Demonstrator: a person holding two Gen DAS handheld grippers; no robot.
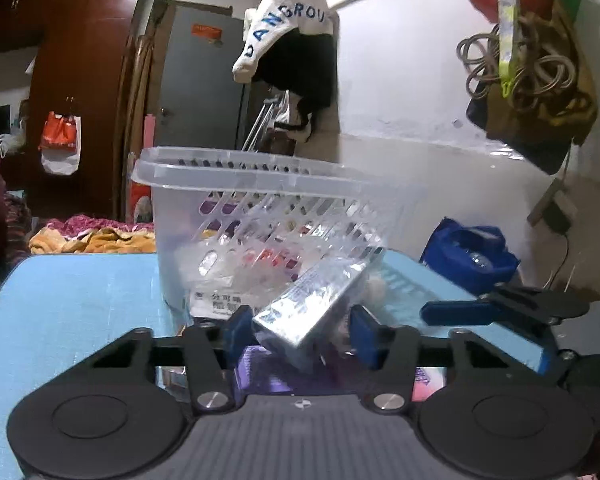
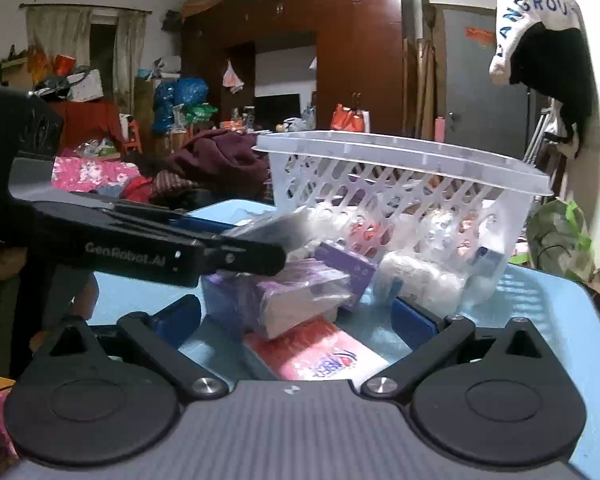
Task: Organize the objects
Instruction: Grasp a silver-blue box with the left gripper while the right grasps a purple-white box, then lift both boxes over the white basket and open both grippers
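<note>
The left gripper (image 1: pixel 300 334) is held level, low over the blue worktop (image 1: pixel 72 292), its jaws closed partway on a silvery foil packet (image 1: pixel 308 304) that tilts up toward the white slotted basket (image 1: pixel 260 208). The basket stands just ahead on the worktop (small packets inside, too blurred to name). The right gripper (image 2: pixel 300 316) is also level beside it, jaws spread wide and holding nothing, with a purple wrapped box (image 2: pixel 296 300) and a pink packet (image 2: pixel 320 354) lying between them on the worktop.
</note>
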